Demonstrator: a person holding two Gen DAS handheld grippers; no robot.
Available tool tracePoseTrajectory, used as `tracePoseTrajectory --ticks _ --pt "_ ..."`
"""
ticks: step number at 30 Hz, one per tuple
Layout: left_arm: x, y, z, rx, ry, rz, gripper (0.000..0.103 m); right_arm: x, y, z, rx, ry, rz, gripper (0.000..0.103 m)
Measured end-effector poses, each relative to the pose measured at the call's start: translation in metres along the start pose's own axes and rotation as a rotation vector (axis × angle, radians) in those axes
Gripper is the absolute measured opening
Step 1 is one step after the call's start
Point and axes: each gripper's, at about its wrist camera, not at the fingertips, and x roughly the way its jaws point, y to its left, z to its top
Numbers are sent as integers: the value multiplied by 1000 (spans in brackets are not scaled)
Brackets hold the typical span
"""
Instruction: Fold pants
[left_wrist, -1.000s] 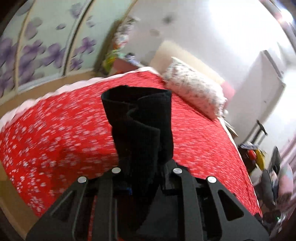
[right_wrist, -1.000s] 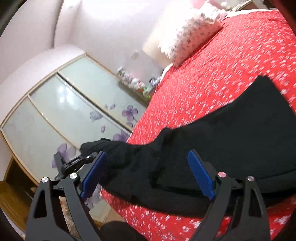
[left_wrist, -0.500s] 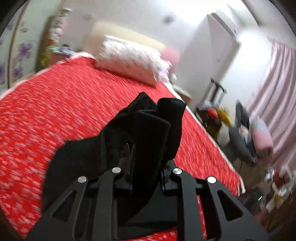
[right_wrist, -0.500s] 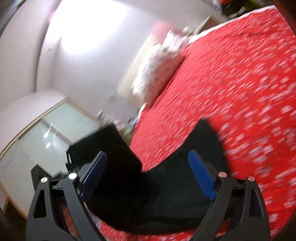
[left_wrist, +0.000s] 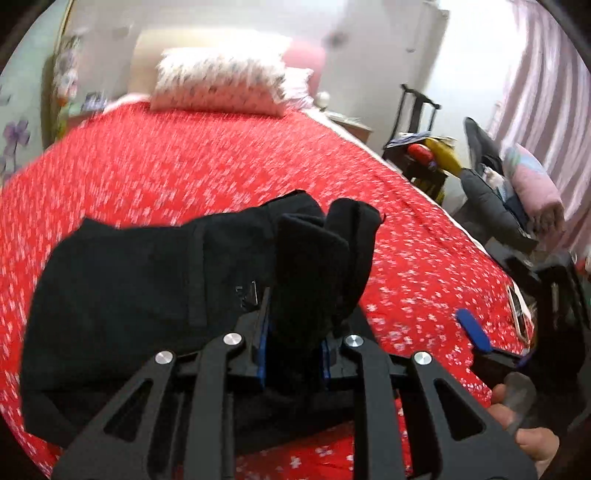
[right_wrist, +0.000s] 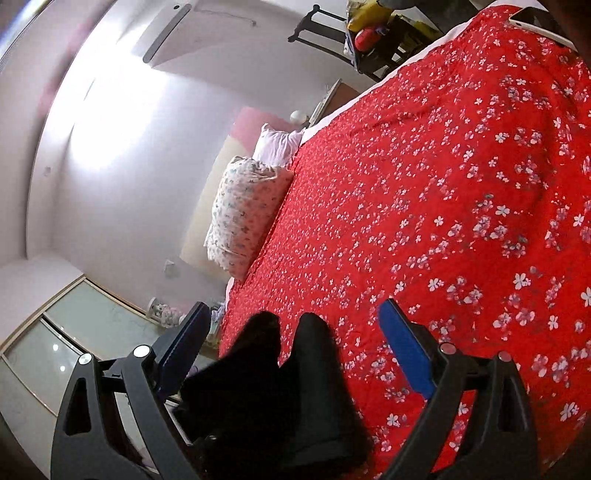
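Observation:
The black pants (left_wrist: 140, 280) lie on a red flowered bedspread (left_wrist: 184, 166), spread to the left in the left wrist view. My left gripper (left_wrist: 291, 332) is shut on a bunched black end of the pants that sticks up between its fingers. In the right wrist view the pants (right_wrist: 280, 387) show as a dark bundle low between the fingers. My right gripper (right_wrist: 295, 350) is open, its blue pads wide apart and touching no cloth. It also shows at the right edge of the left wrist view (left_wrist: 476, 336).
A flowered pillow (left_wrist: 218, 85) lies at the head of the bed. A cluttered dark stand (left_wrist: 424, 155) and piled clothes (left_wrist: 517, 195) are beyond the bed's right side. A glass wardrobe (right_wrist: 74, 332) stands on the other side. A phone (right_wrist: 535, 22) lies near the bed's edge.
My left gripper has swung rightward across the bed with the pant end, laying cloth down to its left. My right gripper has stayed open and turned toward the bedspread.

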Motion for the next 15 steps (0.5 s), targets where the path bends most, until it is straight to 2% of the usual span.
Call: tracePoseTrajectory --ticks 1,3,5,8,11,12,13,14,15 --pt "3 -6 -2 21 6 -5 19 1 0 0 -1 3 3 94" --pt "23 -17 -15 66 87 3 20 4 0 2 -5 12 4 94" --pt "37 -25 -25 110 133 18 22 6 2 1 -20 22 2 94" --pt "35 -40 -35 230 87 75 25 7 5 2 -41 24 -4 94" --pt "33 -34 -29 210 121 50 33 8 7 1 -51 31 -7 94" --pt "30 -31 -28 201 130 35 44 8 8 -1 -54 35 -7 94" --pt "23 -27 -28 181 137 -3 70 8 9 -1 -58 38 -7 94" --pt "14 -27 -31 159 124 -46 81 8 10 -2 -64 41 -7 94" --pt "-1 -23 -34 122 81 -119 86 7 11 -2 -68 42 -4 94"
